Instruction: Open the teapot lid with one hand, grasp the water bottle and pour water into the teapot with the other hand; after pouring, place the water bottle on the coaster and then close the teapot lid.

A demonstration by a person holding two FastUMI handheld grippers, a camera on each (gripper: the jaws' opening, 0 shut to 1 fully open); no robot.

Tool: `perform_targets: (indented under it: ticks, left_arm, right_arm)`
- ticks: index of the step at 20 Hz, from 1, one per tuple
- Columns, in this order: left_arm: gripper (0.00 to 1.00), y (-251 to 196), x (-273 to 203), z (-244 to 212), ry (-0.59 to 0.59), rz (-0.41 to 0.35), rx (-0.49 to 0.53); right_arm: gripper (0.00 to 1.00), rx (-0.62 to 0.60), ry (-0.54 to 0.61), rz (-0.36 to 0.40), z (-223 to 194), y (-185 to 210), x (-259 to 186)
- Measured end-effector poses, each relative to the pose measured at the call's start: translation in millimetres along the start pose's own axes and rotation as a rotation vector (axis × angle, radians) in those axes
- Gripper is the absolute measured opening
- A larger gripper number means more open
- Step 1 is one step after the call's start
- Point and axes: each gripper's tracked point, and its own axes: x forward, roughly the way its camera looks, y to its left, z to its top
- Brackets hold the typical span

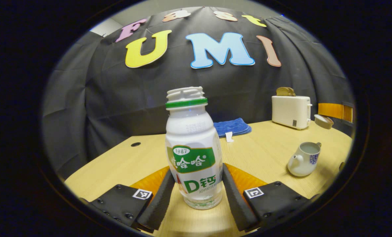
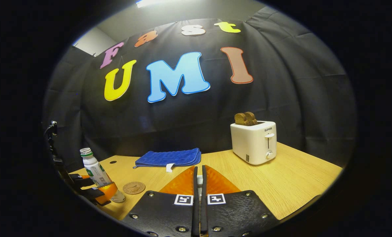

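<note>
Teapot is my landmark: it sits on the table with its mouth uncovered, and I can see pale inside wall down through the top. That fits the right gripper. Its fingers stand nearly together with something small and pale pinched between them. I take that for the lid's knob, held clear so the opening stays free, though it is too small to be sure.

The water bottle stands upright and uncapped on the table, left of the teapot and well apart from it in the left gripper view. The left gripper brackets its lower half, a finger on each side. The fingers sit just beside the bottle's wall, but I cannot tell whether they press or only flank it.

The coaster lies bare just beside the bottle, which is not on it.

An open pot with the bottle standing on the table fits either a grasp before pouring or a set-down after, short of the coaster.

Farther behind the teapot are a folded blue cloth and a toaster with bread in it.
</note>
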Motion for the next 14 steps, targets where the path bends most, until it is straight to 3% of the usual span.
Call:
perform_targets:
  ticks: [2, 3, 14]
  left_arm:
    - [0.87, -2, -1, 2, 0.007, 0.002, 0.052]
    - [0.92, -5, -1, 3, 0.006, 0.004, 0.088]
    - [0.91, -18, -3, 29, -0.012, 0.069, 0.554]
  right_arm:
    - [0.01, 0.006, -0.002, -0.011, 1, -5, 0]
    - [0.01, 0.009, -0.003, -0.016, 2, -8, 1]
    - [0.01, 0.040, -0.032, -0.091, 14, -41, -1]
